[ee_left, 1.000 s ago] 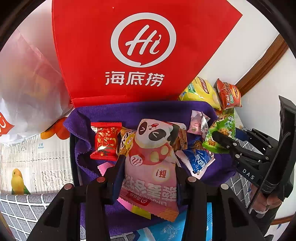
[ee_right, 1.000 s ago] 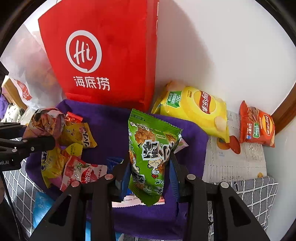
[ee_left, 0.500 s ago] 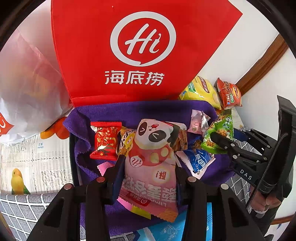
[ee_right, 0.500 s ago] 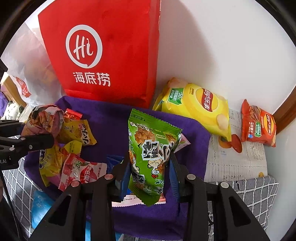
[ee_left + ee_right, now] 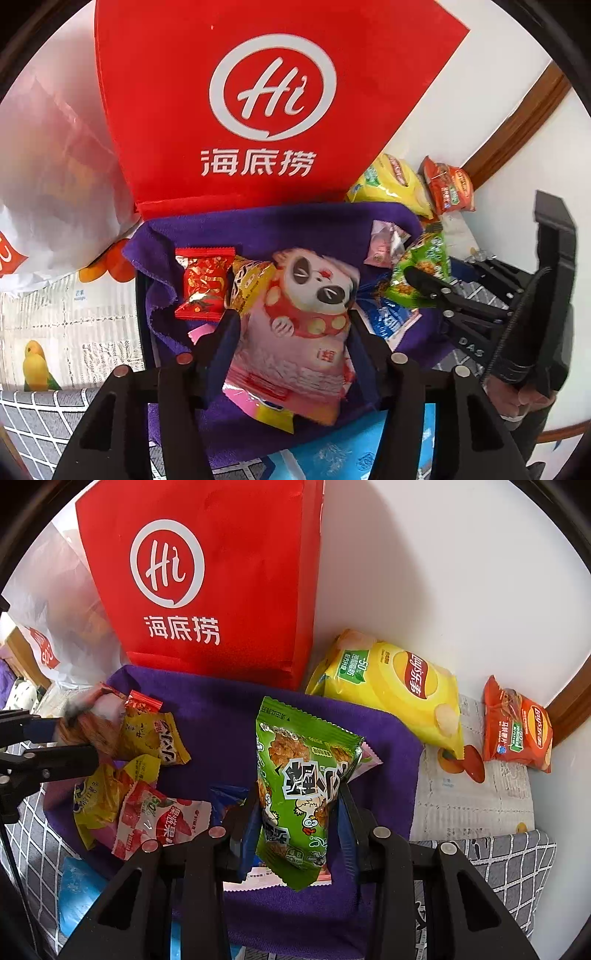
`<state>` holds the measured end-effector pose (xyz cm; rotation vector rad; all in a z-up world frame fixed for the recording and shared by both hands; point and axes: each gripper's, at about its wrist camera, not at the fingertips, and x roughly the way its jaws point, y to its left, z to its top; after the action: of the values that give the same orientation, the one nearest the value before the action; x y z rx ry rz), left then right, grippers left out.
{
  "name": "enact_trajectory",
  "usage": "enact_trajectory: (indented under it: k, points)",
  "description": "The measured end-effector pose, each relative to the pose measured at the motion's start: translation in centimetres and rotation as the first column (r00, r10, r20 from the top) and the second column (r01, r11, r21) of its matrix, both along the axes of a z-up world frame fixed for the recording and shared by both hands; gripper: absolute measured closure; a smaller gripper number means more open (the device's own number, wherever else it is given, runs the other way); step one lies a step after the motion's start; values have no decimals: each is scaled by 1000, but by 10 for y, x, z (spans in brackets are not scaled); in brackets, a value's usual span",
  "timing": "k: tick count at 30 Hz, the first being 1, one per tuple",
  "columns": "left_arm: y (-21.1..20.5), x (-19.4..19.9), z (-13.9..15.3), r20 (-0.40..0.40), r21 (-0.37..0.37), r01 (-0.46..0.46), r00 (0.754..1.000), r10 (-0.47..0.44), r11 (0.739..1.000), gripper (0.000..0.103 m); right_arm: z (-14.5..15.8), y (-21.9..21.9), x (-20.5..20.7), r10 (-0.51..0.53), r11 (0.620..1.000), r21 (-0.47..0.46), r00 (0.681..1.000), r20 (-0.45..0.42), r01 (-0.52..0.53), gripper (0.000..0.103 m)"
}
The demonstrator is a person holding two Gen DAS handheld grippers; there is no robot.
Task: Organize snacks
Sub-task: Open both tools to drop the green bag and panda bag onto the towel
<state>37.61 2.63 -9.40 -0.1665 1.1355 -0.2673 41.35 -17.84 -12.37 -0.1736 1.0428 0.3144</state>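
My left gripper is shut on a pink panda snack packet and holds it above the purple towel. My right gripper is shut on a green snack packet and holds it upright over the same towel. The right gripper also shows at the right of the left wrist view, the left gripper at the left of the right wrist view. Loose snacks lie on the towel: a red candy packet, yellow packets and a red-and-white packet.
A red paper bag stands against the white wall behind the towel. A yellow chip bag and an orange chip bag lie to the right on newspaper. A white plastic bag sits at the left.
The panda packet has tilted and blurred in my left gripper. The right gripper with the green packet has shifted slightly towards the towel's far right.
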Motion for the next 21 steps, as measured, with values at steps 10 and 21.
enact_trajectory:
  k: [10,21]
  points:
    - [13,-7,22,51,-42,-5,999,7,999,42,-3,3,1,8,1000,-10,1000,-9,-9,66]
    - [19,-18,47,86,-59,-10,996,15,998,42,6,13,-7,4,1000,-5,1000,5,-4,43]
